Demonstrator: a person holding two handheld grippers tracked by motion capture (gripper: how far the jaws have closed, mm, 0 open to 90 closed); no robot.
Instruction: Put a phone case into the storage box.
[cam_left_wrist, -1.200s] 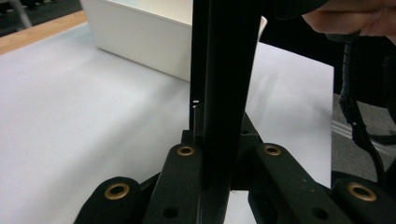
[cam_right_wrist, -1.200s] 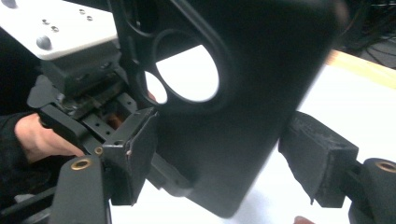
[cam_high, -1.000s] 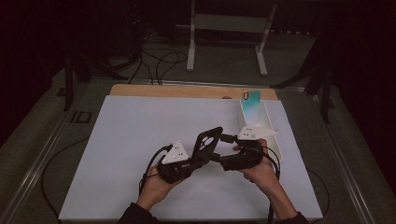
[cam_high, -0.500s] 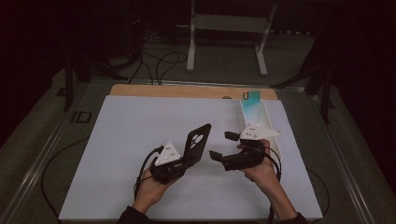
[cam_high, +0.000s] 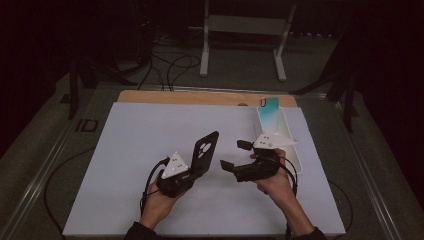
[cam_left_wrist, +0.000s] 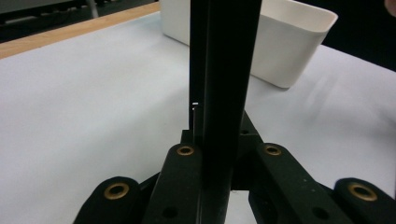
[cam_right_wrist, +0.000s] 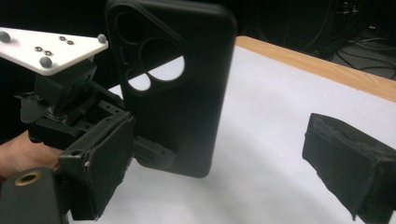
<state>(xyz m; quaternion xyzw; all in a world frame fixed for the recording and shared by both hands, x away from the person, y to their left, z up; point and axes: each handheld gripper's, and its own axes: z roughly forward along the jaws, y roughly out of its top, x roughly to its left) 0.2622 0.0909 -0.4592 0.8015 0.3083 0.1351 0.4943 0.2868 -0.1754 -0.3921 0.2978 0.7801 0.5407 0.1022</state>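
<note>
Handover looks to be the step in hand, judged from how the two tools face each other above the white sheet covering the surface. The left gripper has its fingers clenched on the lower end of a black, soft-looking phone case with round camera cut-outs, holding it upright and slightly tilted, lifted off the sheet, around the middle of the surface and somewhat nearer the person's edge. In the left gripper view the case rises edge-on straight up between the fingers, which press it from both sides.

The right gripper faces the case from the right with its fingers released and spread wide; they have just been opening, and nothing sits between them. In the right gripper view the case stands just beyond the near padded finger, while the other finger is well apart from it.

A long white plastic bin lies near the right edge of the surface, with a teal phone-shaped item standing at its far end.

The next move, as I judge it, calls for the left hand to keep its hold firm while the case is carried towards the bin or turned; the soft case may flex, so a grip low on the edge could let it tip.
</note>
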